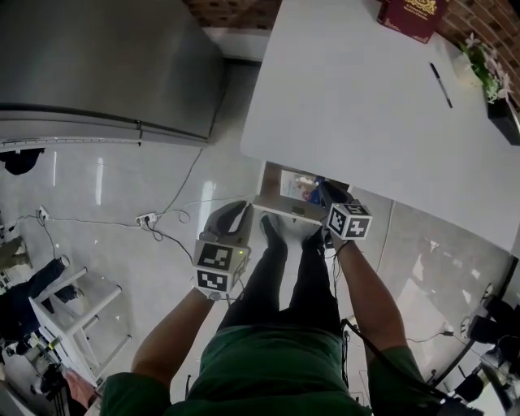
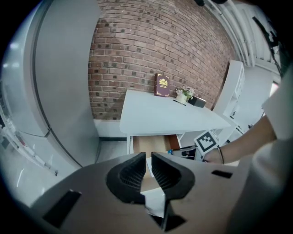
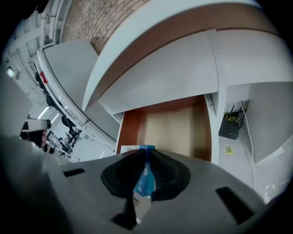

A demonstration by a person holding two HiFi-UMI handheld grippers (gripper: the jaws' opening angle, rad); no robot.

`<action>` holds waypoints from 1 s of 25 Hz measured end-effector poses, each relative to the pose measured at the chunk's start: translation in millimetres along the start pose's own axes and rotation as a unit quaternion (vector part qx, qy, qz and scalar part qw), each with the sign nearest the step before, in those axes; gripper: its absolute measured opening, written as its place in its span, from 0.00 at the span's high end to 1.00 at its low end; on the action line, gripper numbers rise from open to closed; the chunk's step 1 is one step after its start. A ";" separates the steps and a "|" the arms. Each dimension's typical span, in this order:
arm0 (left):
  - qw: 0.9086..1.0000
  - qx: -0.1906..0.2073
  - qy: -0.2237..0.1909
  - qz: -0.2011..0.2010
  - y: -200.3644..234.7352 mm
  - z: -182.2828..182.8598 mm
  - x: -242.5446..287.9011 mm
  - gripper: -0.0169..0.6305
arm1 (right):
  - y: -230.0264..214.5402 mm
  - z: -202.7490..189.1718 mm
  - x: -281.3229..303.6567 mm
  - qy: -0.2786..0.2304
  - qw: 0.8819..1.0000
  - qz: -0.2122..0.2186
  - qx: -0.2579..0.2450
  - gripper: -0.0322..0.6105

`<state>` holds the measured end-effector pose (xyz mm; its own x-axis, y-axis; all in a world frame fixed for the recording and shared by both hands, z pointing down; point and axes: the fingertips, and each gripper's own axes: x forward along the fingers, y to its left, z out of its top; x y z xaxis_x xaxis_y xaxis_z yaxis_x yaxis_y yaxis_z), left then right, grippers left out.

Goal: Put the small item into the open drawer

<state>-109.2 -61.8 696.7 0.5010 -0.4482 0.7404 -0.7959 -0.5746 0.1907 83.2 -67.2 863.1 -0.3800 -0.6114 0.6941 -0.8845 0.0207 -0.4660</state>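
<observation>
The drawer [image 1: 281,213] stands pulled out from under the white table [image 1: 357,106]; its tan floor [image 3: 176,128] and brown side walls show in the right gripper view. My right gripper [image 3: 147,155] is shut on a small blue-and-white packet [image 3: 146,176], which stands on edge between the pads just above the drawer's front. In the head view this gripper [image 1: 329,193] hangs over the drawer's right half. My left gripper [image 1: 236,214] hovers by the drawer's front left corner. Its jaws [image 2: 149,157] stand a narrow gap apart with nothing gripped; the drawer [image 2: 151,144] shows through the gap.
A dark red book [image 1: 413,16], a pen [image 1: 441,85] and a small plant [image 1: 485,65] lie on the table. A grey cabinet [image 1: 97,65] stands at left. Cables and a power strip [image 1: 146,219] cross the floor. A black box [image 3: 229,128] sits under the table.
</observation>
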 end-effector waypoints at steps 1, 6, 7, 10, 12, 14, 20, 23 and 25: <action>1.000 0.002 -0.004 0.003 3.4 -1.8 1.6 0.92 | -1.7 -1.6 5.0 0.003 1.000 -0.004 -0.004 0.89; 1.000 0.001 0.001 -0.001 8.7 -10.8 9.6 0.92 | -8.6 -12.2 29.8 0.026 0.999 -0.024 -0.028 0.89; 1.000 0.000 0.004 -0.002 9.6 -12.8 12.4 0.92 | -8.8 -12.7 35.3 0.029 0.999 -0.024 -0.034 0.89; 1.000 0.000 0.000 0.000 13.2 -16.6 22.6 0.92 | -13.3 -17.7 49.9 0.037 0.998 -0.027 -0.045 0.89; 1.000 0.000 -0.006 0.003 15.8 -18.2 26.9 0.92 | -16.0 -21.2 56.9 0.040 0.998 -0.028 -0.042 0.89; 1.000 -0.003 -0.011 0.001 17.2 -18.9 29.1 0.92 | -17.7 -24.0 62.3 0.044 0.998 -0.030 -0.039 0.89; 1.000 -0.014 -0.012 0.003 21.5 -24.3 35.4 0.92 | -27.8 -40.2 70.7 0.071 0.996 -0.041 -0.041 0.87; 1.000 -0.019 -0.012 0.006 21.7 -25.0 37.7 0.92 | -24.0 -43.9 68.6 0.078 0.995 -0.035 -0.041 0.74; 1.000 -0.022 -0.013 0.007 21.1 -23.3 38.6 0.92 | -20.9 -43.1 64.1 0.078 0.995 -0.036 -0.043 0.72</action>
<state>-114.5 -75.3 744.3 0.4975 -0.4737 0.7267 -0.8169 -0.5377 0.2088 65.7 -72.8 941.0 -0.3458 -0.4843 0.8036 -0.9284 0.0523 -0.3680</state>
